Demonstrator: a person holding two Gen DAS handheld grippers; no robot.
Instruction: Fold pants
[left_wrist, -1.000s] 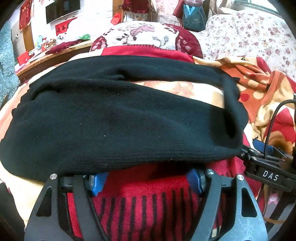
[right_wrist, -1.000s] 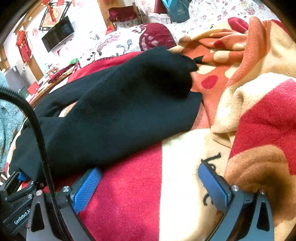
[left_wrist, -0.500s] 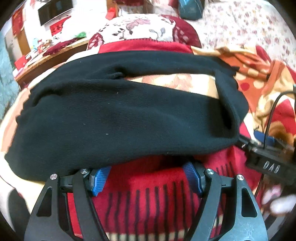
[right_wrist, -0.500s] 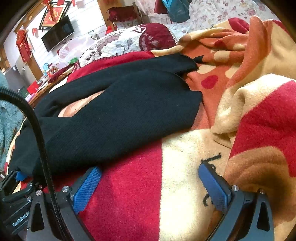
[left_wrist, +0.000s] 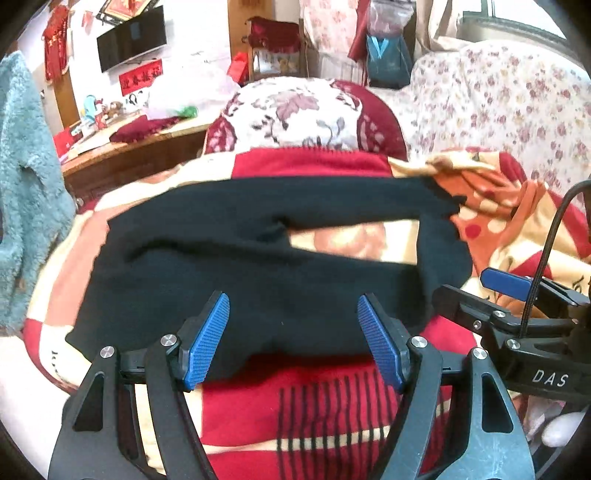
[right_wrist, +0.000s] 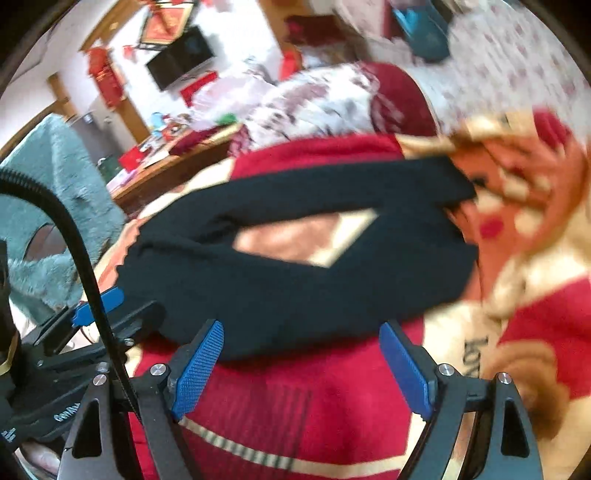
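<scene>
Black knit pants (left_wrist: 258, 280) lie across a red, cream and orange patterned blanket (left_wrist: 317, 406), the two legs parted with a gap of blanket showing between them. They also show in the right wrist view (right_wrist: 295, 295). My left gripper (left_wrist: 293, 339) is open and empty, raised just in front of the near edge of the pants. My right gripper (right_wrist: 301, 369) is open and empty, also raised in front of the near edge. The right gripper shows at the right of the left wrist view (left_wrist: 517, 317). The left gripper shows at the left of the right wrist view (right_wrist: 74, 350).
A floral cushion (left_wrist: 295, 114) lies beyond the pants. A wooden desk with clutter (left_wrist: 122, 155) stands at the back left. A teal fluffy cloth (left_wrist: 26, 184) hangs at the left. A floral-covered sofa (left_wrist: 517, 110) is at the right.
Both grippers have pulled back and lifted away from the pants, so the fingers now stand clear above the near edge. The pants lie flatter, with the gap between the legs wider.
</scene>
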